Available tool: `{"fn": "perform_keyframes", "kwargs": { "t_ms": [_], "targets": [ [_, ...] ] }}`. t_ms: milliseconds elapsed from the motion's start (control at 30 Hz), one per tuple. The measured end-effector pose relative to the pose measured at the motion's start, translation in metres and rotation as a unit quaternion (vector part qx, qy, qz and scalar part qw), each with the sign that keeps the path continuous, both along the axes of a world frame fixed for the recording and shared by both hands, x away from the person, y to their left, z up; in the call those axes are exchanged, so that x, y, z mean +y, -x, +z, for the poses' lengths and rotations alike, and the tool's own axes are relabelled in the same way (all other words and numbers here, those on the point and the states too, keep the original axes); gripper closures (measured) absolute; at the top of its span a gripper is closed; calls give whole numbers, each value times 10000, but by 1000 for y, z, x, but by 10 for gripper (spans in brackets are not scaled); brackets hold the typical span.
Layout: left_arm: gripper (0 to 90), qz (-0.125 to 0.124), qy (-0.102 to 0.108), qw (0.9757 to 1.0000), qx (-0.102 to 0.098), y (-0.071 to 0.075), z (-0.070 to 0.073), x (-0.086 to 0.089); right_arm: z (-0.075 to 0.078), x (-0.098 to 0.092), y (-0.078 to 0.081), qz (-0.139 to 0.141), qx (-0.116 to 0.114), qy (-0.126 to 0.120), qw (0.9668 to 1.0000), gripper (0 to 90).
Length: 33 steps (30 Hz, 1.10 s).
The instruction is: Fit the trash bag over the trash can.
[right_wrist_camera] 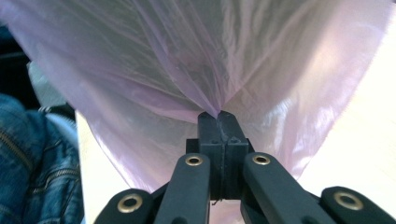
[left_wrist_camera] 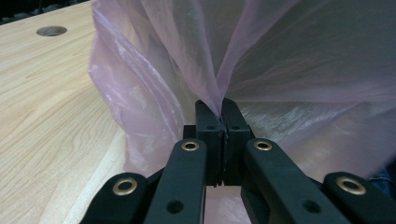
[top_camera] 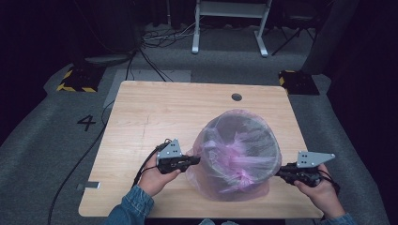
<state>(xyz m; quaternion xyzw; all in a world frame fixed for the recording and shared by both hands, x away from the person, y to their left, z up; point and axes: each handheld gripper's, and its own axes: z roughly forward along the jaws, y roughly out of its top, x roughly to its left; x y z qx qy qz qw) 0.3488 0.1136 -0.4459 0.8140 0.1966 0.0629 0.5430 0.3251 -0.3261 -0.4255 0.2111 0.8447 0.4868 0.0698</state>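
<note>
Pink bin bag [top_camera: 234,154] sits over a dark round bin [top_camera: 246,140] on the near right part of the desk [top_camera: 155,112], bin tipped with its mouth toward the person. Bag film covers the whole bin and bunches into a pink knot of folds inside the mouth.

Left gripper [top_camera: 193,161] is on the bag's left edge, pointing right. In the left gripper view its jaws are fully closed, with a pinch of pink film [left_wrist_camera: 219,100] caught between the tips and fanning up and away from them.

Right gripper [top_camera: 280,173] is on the bag's near right edge, pointing left. Same story in the right gripper view: jaws shut tight on a tuck of film [right_wrist_camera: 217,105], film pulled to a point at the tips.

Key relation: the two grips face each other across the bin mouth, on a line running left to right, and the bin lies between them. Left grip sits slightly farther from the person than the right one. Both hands are about equally close to the bag, so neither has the reach advantage.

Judgement: the work looks like fitting or stretching the bag hem around the rim. Next move likely depends on pulling both grips apart along that left-right line. Thin film, so a tear at either pinch is the risk.
</note>
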Motion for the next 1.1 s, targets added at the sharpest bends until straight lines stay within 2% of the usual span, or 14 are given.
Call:
{"fn": "perform_keyframes", "kwargs": {
  "t_ms": [133, 233, 367, 433, 533, 667, 767, 833, 867, 900, 967, 1000, 1033, 1100],
  "targets": [
    [893, 21, -101, 9999, 4, -1, 0, -1, 4, -13, -5, -513, 84, -85, 9986, 900],
    [899, 93, -304, 9994, 132, -4, -6, -1, -1, -27, -13, -873, 392, -93, 9954, 900],
    [900, 102, -411, 9985, 336, -9, -19, -5, -24, -29, -20, -1044, 885, 310, 9901, 900],
    [899, 75, -498, 9982, 313, -10, -22, -8, -36, -24, -20, -1053, 1098, 568, 9867, 900],
    [900, 48, -659, 9972, 355, -9, -24, -12, -50, -14, -15, -901, 1344, 919, 9825, 900],
    [900, 35, -1159, 9916, 574, -8, -33, -9, -53, -6, 0, -588, 1548, 1188, 9790, 900],
    [900, -187, -1344, 9874, 814, -4, -40, -6, -52, -2, 17, -164, 1636, 1297, 9778, 900],
    [898, -246, -1367, 9871, 799, 0, -39, -2, -48, 0, 28, 140, 1697, 1364, 9759, 900],
    [882, -234, -1325, 9878, 790, 1, -37, 1, -44, 0, 31, 170, 1587, 1353, 9779, 900],
    [824, -232, -1195, 9898, 739, 3, -33, 4, -38, -3, 33, 155, 1435, 1255, 9815, 794],
    [572, -107, -756, 9954, 574, 7, -24, 7, -27, -8, 33, -37, 1086, 812, 9908, 426],
    [429, -54, -611, 9972, 415, 8, -19, 8, -20, -10, 32, -136, 843, 666, 9941, 333],
    [353, -46, -509, 9982, 310, 9, -14, 8, -13, -11, 31, -209, 607, 514, 9966, 275],
    [319, -112, -376, 9991, 145, 8, -5, 4, -2, -10, 25, -255, 298, 171, 9991, 277]
  ]
}}
